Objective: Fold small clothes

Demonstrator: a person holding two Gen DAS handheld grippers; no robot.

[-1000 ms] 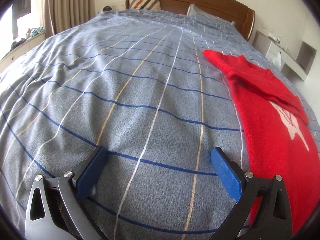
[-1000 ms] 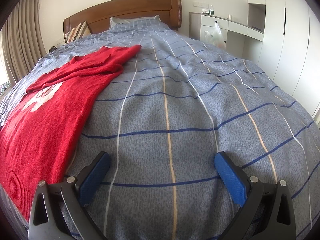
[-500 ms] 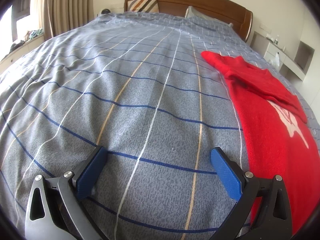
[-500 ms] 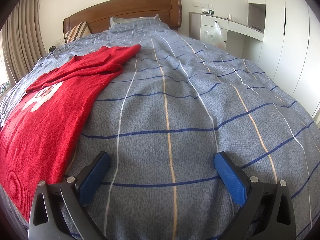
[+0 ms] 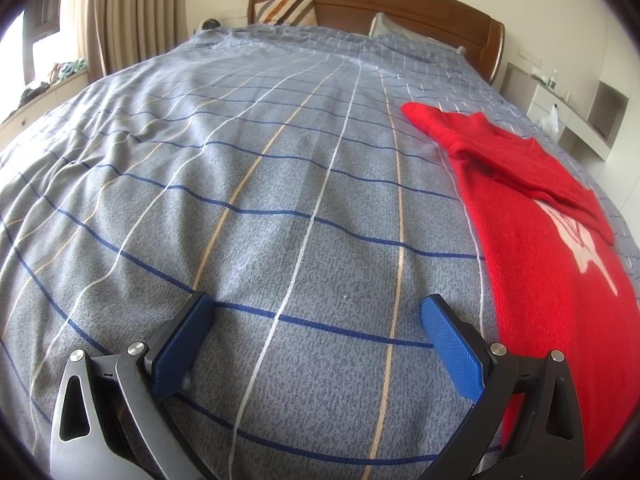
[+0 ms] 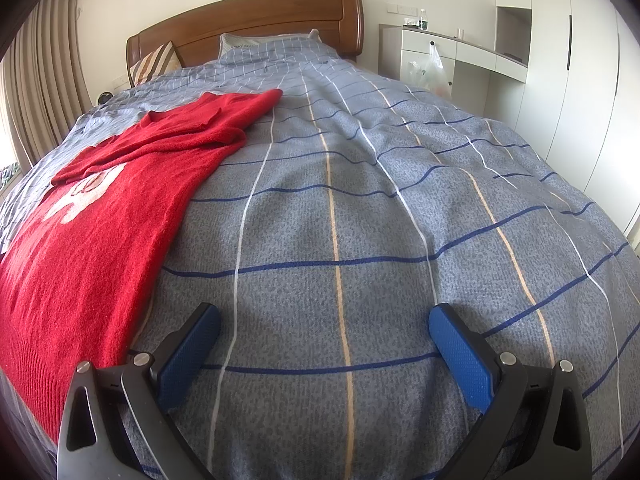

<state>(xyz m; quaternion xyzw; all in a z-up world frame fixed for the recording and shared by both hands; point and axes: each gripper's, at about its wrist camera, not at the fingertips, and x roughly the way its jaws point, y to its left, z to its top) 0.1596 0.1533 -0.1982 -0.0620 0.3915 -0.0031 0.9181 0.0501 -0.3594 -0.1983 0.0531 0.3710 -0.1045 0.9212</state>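
A red knitted sweater (image 5: 536, 248) with a white motif lies flat on the bed, its sleeves folded across the chest. It fills the right side of the left wrist view and the left side of the right wrist view (image 6: 92, 236). My left gripper (image 5: 316, 320) is open and empty, low over the bare cover just left of the sweater's hem. My right gripper (image 6: 324, 328) is open and empty, low over the cover just right of the sweater's hem.
The bed has a grey-blue checked cover (image 5: 240, 184) and a wooden headboard (image 6: 256, 24) with pillows. Curtains and a window sill (image 5: 44, 88) stand to the left. A white desk with a plastic bag (image 6: 432, 68) and wardrobes (image 6: 580, 80) stand to the right.
The left wrist view has shifted slightly, so the sweater sits a little further right and lower. The right gripper has not moved. Both grippers stay open.
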